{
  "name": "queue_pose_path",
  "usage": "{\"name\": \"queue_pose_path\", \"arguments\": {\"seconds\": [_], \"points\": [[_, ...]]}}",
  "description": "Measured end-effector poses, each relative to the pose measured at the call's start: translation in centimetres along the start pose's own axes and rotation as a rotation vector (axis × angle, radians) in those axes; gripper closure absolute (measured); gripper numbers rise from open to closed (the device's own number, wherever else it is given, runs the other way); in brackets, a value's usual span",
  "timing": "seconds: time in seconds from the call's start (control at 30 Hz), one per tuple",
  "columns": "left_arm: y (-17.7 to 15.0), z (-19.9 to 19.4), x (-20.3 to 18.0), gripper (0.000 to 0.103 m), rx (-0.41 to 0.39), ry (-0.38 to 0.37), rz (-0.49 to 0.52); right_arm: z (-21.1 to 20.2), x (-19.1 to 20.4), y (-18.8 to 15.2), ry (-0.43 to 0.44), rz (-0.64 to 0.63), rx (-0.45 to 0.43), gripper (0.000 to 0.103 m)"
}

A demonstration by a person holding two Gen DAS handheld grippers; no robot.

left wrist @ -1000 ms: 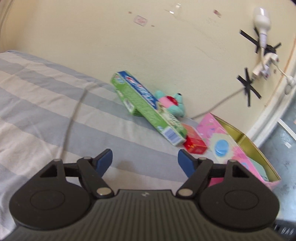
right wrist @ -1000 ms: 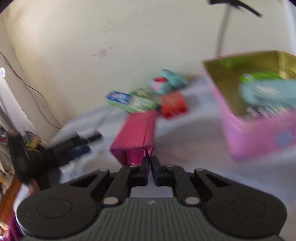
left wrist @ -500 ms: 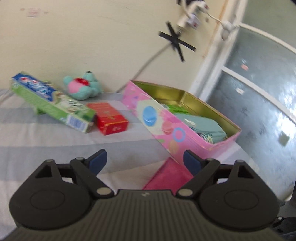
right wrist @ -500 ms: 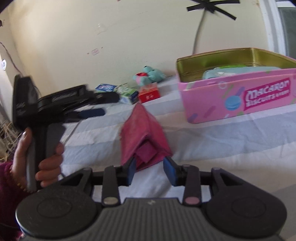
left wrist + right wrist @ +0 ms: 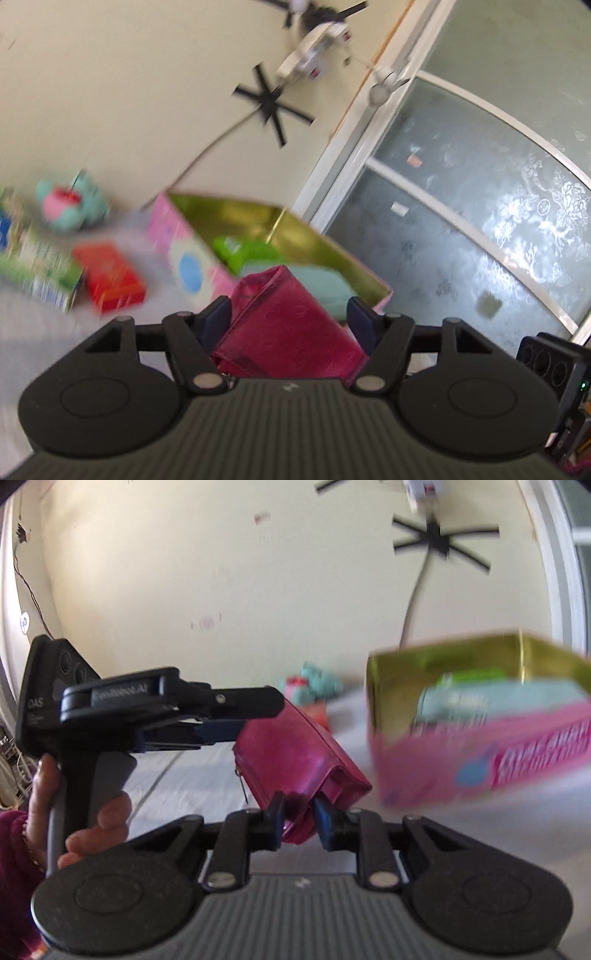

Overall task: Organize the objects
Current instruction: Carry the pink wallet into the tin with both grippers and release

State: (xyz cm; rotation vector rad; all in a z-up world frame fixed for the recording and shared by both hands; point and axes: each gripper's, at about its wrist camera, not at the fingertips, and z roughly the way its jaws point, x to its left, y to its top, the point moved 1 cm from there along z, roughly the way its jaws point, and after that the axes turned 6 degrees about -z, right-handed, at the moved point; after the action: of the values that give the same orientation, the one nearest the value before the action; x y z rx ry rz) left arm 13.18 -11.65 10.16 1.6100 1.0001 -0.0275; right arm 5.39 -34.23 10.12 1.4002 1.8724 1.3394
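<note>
A magenta wallet [image 5: 288,328] [image 5: 295,760] is held off the bed between both grippers. My left gripper [image 5: 290,319] is shut on the wallet's sides, and from the right wrist view it comes in from the left [image 5: 229,716]. My right gripper [image 5: 298,821] is shut on the wallet's near lower corner. The open pink biscuit tin [image 5: 192,254] [image 5: 480,753] with a gold inside stands just beyond the wallet and holds a teal packet [image 5: 321,284] and a green packet [image 5: 243,251].
On the striped bed lie a red box [image 5: 110,280], a green toothpaste carton [image 5: 33,266] and a teal-and-pink plush toy [image 5: 70,206] by the wall. A frosted glass door [image 5: 480,206] is at the right. A cable taped to the wall [image 5: 439,542] hangs above.
The wallet was lying on the bed with my right gripper open around it. Now both grippers are closed on it and it is lifted, nearer the tin. My left gripper swung right.
</note>
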Motion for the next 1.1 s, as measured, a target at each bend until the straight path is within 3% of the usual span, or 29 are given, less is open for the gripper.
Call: {"name": "queue_pose_path", "arguments": {"seconds": [0.13, 0.2, 0.37, 0.5, 0.53, 0.57, 0.8, 1.1], "points": [[2.8, 5.6, -2.2, 0.031, 0.000, 0.048, 0.111, 0.6, -3.4, 3.8, -0.090, 0.015, -0.078, 0.085], [4.1, 8.8, -1.7, 0.031, 0.028, 0.072, 0.105, 2.1, -5.8, 5.2, -0.126, 0.050, -0.076, 0.085], [6.2, 14.7, 0.8, 0.027, 0.066, 0.159, 0.016, 8.3, -10.6, 6.9, -0.162, 0.128, 0.049, 0.084], [6.9, 17.0, 2.4, 0.026, 0.066, 0.230, -0.012, 11.9, -12.5, 7.9, -0.137, 0.165, 0.109, 0.076], [7.1, 17.1, 2.6, 0.026, 0.058, 0.239, -0.019, 12.2, -12.8, 8.0, -0.138, 0.171, 0.109, 0.064], [7.2, 16.9, 2.7, 0.025, 0.052, 0.243, -0.027, 12.3, -13.1, 8.1, -0.142, 0.184, 0.103, 0.061], [5.0, 12.5, 1.3, 0.025, 0.029, 0.218, -0.012, 6.8, -13.4, 5.3, -0.116, 0.282, -0.027, 0.060], [-0.7, 6.3, -3.1, 0.025, 0.010, 0.339, 0.125, -0.5, -10.0, 0.0, -0.249, 0.288, -0.132, 0.061]]}}
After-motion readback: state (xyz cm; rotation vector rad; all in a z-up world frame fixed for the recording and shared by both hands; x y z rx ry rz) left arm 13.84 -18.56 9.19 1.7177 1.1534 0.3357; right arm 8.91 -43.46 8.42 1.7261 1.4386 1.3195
